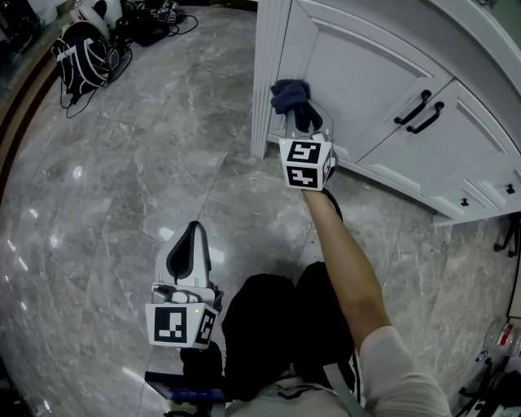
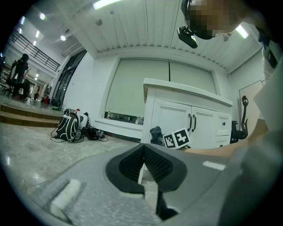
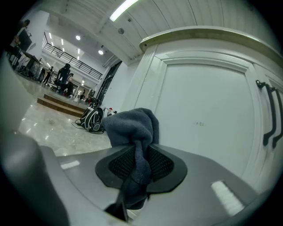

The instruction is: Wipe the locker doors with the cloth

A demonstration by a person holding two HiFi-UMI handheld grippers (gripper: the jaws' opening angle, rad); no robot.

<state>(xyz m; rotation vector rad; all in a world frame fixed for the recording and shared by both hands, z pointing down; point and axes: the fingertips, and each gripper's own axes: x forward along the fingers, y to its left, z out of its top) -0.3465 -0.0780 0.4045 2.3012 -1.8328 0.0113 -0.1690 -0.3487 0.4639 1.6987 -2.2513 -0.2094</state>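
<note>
The white locker [image 1: 358, 81] fills the upper right of the head view, its doors fitted with black handles [image 1: 419, 110]. My right gripper [image 1: 308, 124] is shut on a dark blue cloth [image 1: 289, 95], held against or just off the leftmost door near its corner post. In the right gripper view the cloth [image 3: 132, 126] bunches up out of the right gripper [image 3: 140, 151] in front of the door panel [image 3: 203, 119]. My left gripper [image 1: 193, 234] hangs low over the floor, well back from the locker. The left gripper [image 2: 143, 149] is shut, with nothing between its pads.
A black-and-white backpack [image 1: 81, 53] and a tangle of bags and cables [image 1: 155, 20] lie on the grey marble floor at the far left. A wooden step [image 2: 17, 117] runs behind them. An office chair [image 2: 241, 128] stands right of the locker. Dark trousers [image 1: 269, 326] show below.
</note>
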